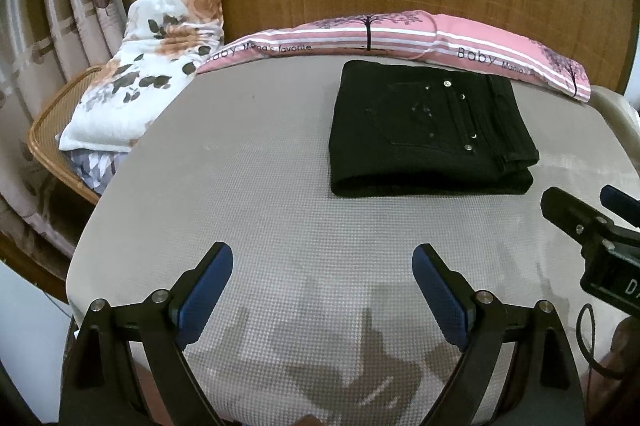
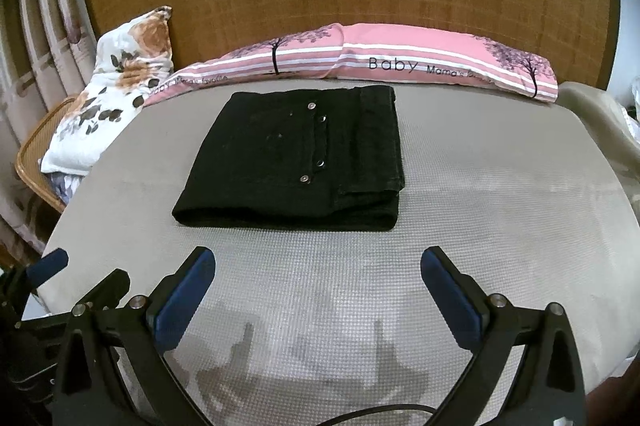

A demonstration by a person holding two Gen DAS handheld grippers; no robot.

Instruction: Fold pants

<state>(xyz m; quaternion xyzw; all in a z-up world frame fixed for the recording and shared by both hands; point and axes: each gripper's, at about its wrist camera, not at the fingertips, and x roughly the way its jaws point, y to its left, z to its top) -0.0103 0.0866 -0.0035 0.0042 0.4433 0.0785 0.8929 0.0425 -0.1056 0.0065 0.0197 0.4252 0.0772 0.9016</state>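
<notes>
Both pairs of jaws are spread wide and hold nothing: the left gripper and the right gripper are held above the grey textured mattress surface, short of the black folded denim pants, which lie in a compact stack ahead. The cloth is judged thick, soft and fairly heavy; it would best be taken at the layered right edge. A pink striped printed pillow lies just behind the pants, a floral white pillow well to the left; nothing blocks the approach
</notes>
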